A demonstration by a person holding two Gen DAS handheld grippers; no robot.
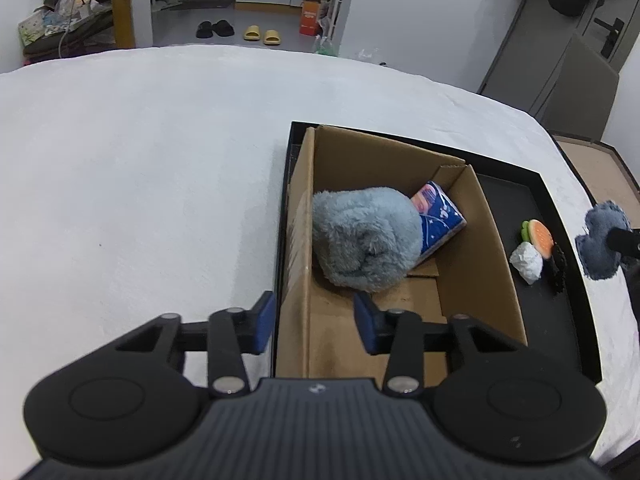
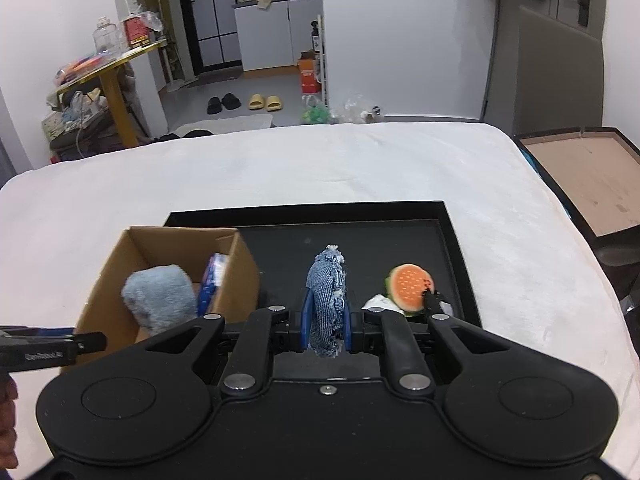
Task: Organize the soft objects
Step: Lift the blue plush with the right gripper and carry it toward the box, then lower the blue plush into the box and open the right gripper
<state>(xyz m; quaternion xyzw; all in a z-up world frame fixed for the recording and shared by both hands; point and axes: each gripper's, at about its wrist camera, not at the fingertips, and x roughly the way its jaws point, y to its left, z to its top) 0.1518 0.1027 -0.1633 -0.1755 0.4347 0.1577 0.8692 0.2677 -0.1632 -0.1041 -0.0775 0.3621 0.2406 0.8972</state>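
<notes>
**Denim piece gripped, towel in box**

White bed (image 2: 280,168) w/ black tray (image 2: 460,248) on it. Right gripper (image 2: 326,320) fingers clamped on a denim piece (image 2: 326,296), above the tray. Left gripper (image 1: 316,320) fingers apart, nothing btwn them, straddling the cardboard box (image 1: 480,248) wall; blue towel (image 1: 364,240) in the box just ahead of its right finger. Burger toy (image 2: 408,286) right of the right fingers.

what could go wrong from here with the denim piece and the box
1. The right gripper pinches the denim piece by a thin edge; it may slip out over the black tray.
2. The left gripper straddles the cardboard box wall and may tip it.
3. The fluffy blue roll crowds the box's far end.
</notes>
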